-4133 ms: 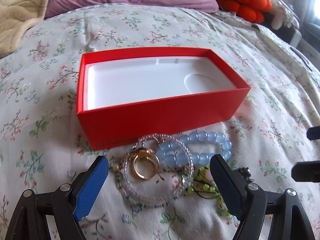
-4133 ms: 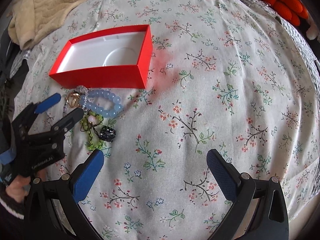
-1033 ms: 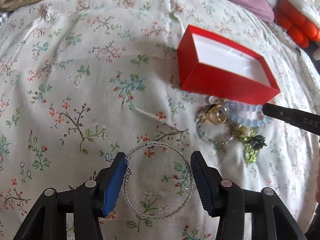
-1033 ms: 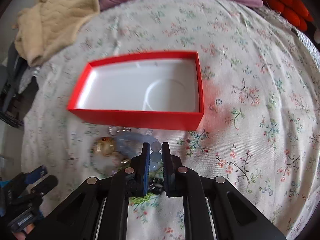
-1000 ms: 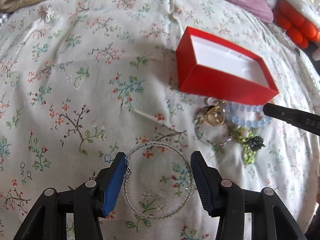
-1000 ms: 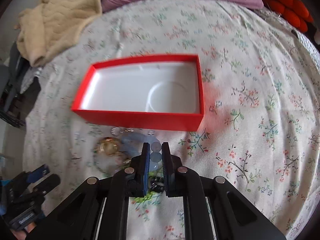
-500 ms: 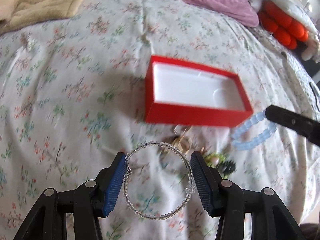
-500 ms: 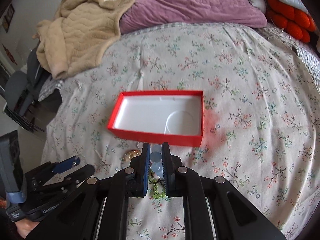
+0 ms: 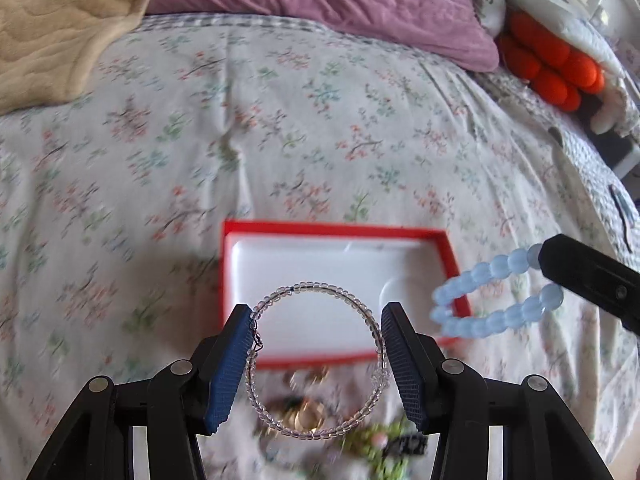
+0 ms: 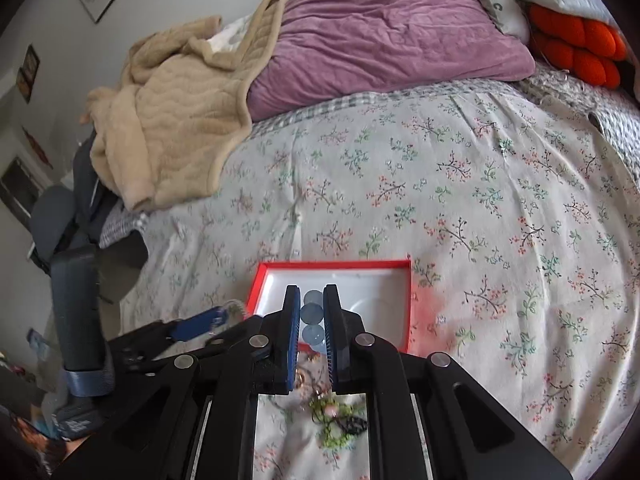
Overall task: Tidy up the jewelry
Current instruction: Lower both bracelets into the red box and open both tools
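A thin hoop bracelet [image 9: 316,364] of tiny clear beads is clamped across its width between the ribbed blue pads of the left gripper [image 9: 316,360], lifted off the bed and seen over the near edge of the red box [image 9: 452,264]. A small clasp hangs at the hoop's left side against the pad.

A bracelet of round, frosted pale-blue beads [image 9: 492,296] is pinched by the right gripper [image 10: 312,324], jaws nearly together on it; the loop dangles over the box's right end, clear of the bedding.

The box is a shallow open rectangle, glossy red card walls, smooth white moulded liner with a round recess toward its right end; nothing is seen lying in it.

Just in front of the box, on the bed, the remaining pieces are blurred: a gold ring [image 9: 308,416], a green beaded piece [image 10: 336,424], a dark item [image 9: 404,446].

Bedding under the box: thin floral cotton sheet [image 10: 480,200], creased. Behind the box: a crumpled purple pillow [image 10: 384,32] and a quilted beige blanket [image 10: 172,120].
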Demonstrator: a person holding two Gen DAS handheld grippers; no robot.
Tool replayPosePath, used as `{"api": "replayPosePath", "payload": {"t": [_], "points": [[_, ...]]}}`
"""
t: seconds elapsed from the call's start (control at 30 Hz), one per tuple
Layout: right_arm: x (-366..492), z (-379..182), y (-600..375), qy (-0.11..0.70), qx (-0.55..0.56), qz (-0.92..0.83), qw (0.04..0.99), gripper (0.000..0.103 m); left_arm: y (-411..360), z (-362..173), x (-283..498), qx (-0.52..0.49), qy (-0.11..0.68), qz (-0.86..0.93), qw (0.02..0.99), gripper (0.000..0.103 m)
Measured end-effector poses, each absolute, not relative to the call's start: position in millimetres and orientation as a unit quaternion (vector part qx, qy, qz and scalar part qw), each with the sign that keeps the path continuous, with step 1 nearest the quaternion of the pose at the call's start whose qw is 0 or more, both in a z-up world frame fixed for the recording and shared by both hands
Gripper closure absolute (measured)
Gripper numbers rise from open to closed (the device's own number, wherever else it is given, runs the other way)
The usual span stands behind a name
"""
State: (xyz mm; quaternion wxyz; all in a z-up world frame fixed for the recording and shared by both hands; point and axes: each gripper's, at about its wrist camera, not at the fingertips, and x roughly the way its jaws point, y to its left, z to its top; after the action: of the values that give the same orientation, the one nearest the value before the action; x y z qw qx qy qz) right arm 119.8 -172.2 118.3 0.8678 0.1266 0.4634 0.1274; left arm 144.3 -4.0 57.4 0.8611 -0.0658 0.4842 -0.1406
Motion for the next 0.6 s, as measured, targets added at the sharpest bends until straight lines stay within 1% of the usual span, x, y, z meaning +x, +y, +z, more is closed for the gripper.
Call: {"api": "replayPosePath", "payload": {"t": [0.23, 0.4, 0.6], "points": [[141, 99, -175, 0.476, 0.138, 0.107, 0.862, 0.090, -19, 31, 173, -0.040, 0.485, -0.137, 0.863, 0.046], [150, 84, -173, 0.489, 0.131, 0.093, 0.857, 0.090, -21, 15, 179, -0.029, 0.496, -0.133, 0.857, 0.045], [154, 72, -169, 0.501, 0.119, 0.086, 0.853, 0.090, -23, 14, 176, -0.010, 0.500, -0.131, 0.856, 0.040]]}}
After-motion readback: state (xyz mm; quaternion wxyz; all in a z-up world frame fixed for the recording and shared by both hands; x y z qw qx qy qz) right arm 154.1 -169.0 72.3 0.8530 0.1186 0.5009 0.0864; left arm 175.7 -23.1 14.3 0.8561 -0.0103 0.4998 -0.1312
